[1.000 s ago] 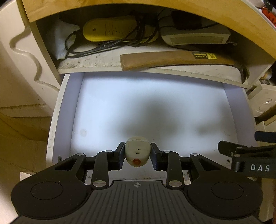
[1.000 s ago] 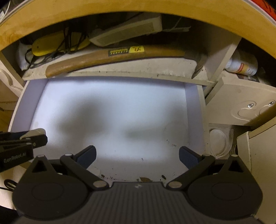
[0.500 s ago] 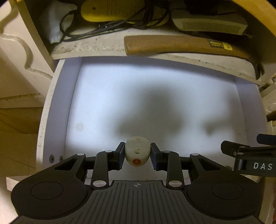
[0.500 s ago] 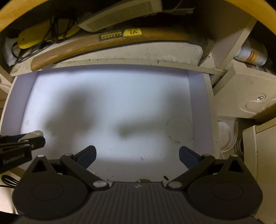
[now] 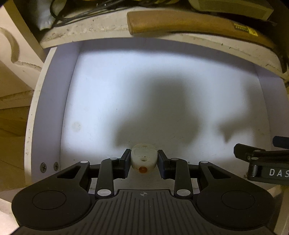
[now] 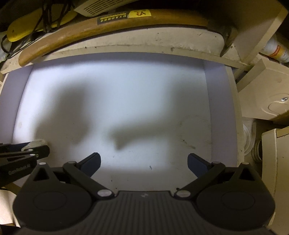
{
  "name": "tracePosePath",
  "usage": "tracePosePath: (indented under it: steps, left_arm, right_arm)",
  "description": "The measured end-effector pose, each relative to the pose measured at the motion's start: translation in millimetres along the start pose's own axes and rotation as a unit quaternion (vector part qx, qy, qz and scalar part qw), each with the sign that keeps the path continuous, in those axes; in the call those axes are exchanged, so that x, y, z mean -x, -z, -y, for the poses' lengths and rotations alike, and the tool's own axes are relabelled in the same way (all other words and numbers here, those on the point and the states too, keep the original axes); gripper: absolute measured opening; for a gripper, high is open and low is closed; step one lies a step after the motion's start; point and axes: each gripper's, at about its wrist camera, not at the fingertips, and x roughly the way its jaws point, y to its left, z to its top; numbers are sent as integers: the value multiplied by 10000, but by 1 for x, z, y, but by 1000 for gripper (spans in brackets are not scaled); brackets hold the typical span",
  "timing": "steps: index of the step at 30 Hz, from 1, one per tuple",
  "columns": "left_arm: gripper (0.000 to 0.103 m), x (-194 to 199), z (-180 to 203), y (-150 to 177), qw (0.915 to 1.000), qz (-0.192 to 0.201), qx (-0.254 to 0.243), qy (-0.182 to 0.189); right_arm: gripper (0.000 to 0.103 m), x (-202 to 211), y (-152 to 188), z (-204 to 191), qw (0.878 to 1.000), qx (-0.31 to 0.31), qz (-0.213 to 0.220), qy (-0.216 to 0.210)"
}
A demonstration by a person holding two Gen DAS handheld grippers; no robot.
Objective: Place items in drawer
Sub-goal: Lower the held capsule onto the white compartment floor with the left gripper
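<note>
Our left gripper [image 5: 144, 161] jaws clamp a small cream oval device [image 5: 144, 159] over the white drawer's [image 5: 45, 108] near edge; our right gripper [image 6: 143, 162] jaws gape wide.

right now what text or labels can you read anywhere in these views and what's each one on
"DAS": white letters on the right gripper, cut off by the edge of the left wrist view.
Grey lettering on the left gripper: too blurred to read.
Yellow and dark labels on the hammer handle: print too small and blurred to read.
Bottle label: unreadable.
No text on the small white device.
</note>
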Motion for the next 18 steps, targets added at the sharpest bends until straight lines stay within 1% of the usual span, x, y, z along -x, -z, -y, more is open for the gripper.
tracePosePath:
  steps: [3, 18]
  left_arm:
    - [29, -5, 1, 2, 10000, -51, -24, -38]
    - [30, -6, 11, 6, 9997, -25, -177, -172]
  right_arm:
    - [103, -2, 0, -1, 10000, 3, -15, 1]
    - [103, -6, 1, -3, 10000, 40, -58, 34]
